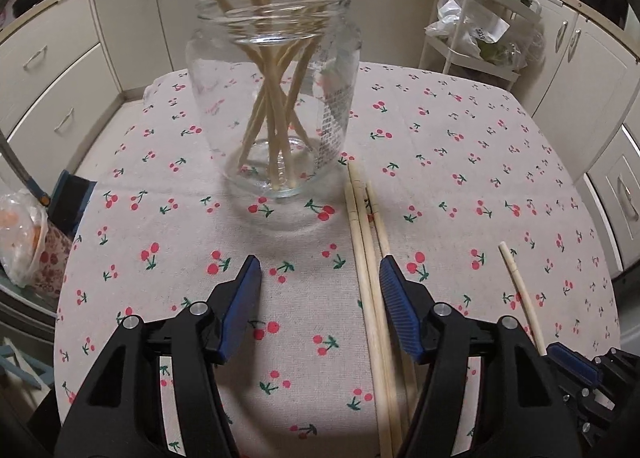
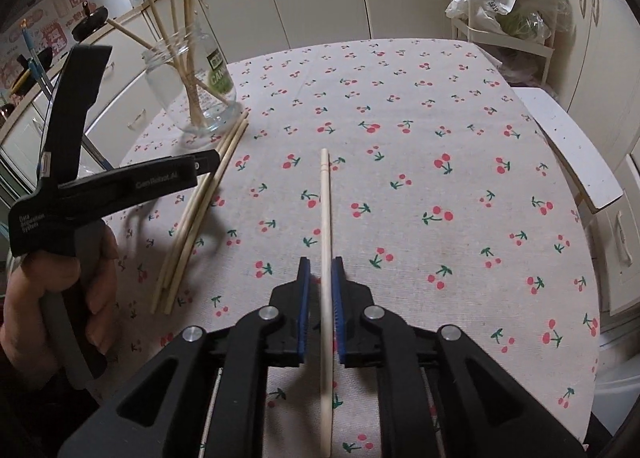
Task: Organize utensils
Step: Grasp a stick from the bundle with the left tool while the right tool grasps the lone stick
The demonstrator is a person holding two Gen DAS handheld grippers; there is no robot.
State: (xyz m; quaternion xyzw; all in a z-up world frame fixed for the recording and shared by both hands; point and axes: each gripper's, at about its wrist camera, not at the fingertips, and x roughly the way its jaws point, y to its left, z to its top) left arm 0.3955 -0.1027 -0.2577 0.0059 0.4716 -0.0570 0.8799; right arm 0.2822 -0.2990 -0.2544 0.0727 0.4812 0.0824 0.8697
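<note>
A single chopstick (image 2: 326,225) is lying lengthwise between the blue pads of the right tool (image 2: 321,290), which is clamping narrowly on it above the cherry-print surface (image 2: 440,117). Left of it, a loose bundle of chopsticks (image 1: 366,242) is resting on the cloth just beside the glass jar (image 1: 276,97), which is holding more chopsticks upright. The left tool (image 1: 320,278) is hovering wide over that bundle, gripping nothing.

One jar (image 1: 274,97), roughly twelve chopsticks (image 1: 362,242)
</note>
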